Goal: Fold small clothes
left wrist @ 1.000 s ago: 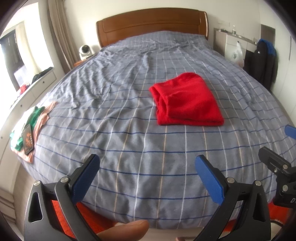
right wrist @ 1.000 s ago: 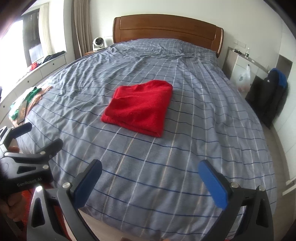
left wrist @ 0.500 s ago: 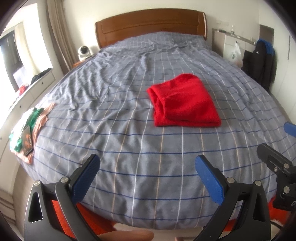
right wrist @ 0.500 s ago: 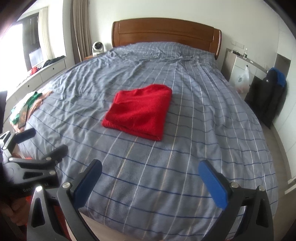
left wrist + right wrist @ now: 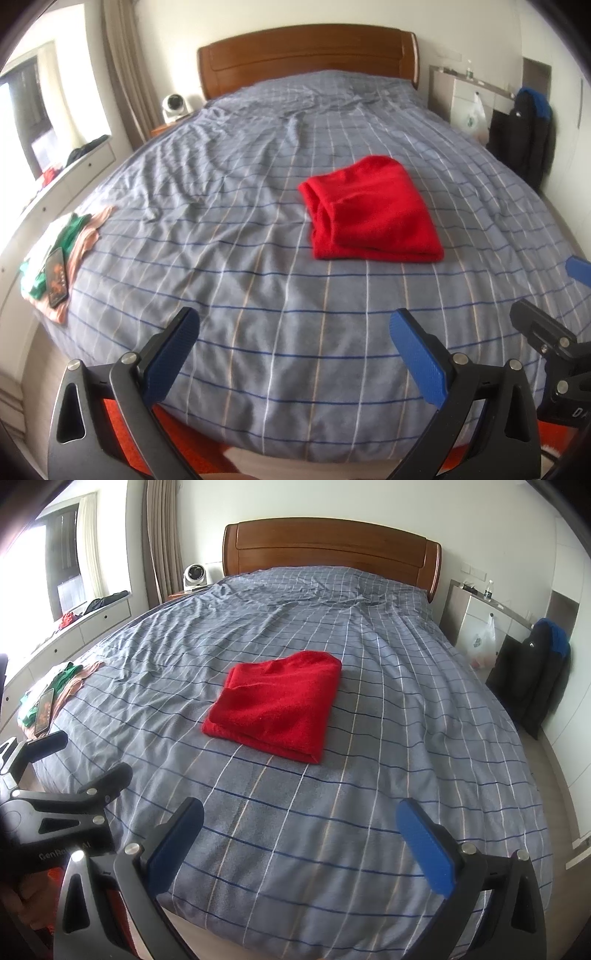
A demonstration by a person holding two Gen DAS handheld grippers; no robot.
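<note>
Bed (image 5: 258, 258) farther than before; red garment (image 5: 373, 214) folded; both grippers agape, empty

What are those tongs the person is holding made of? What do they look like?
Each pair of tongs, left tongs and right tongs, has a black, angular frame with triangular cut-outs and silver bolts. The fingers carry flat, textured blue pads. White lettering, only partly readable, marks the body. No cables or sleeves show.

We see a red garment (image 5: 373, 212) folded into a flat, layered rectangle on the bed (image 5: 240, 229), well ahead of our left hand-held gripper (image 5: 291, 350), its open folded edges toward the left.
</note>
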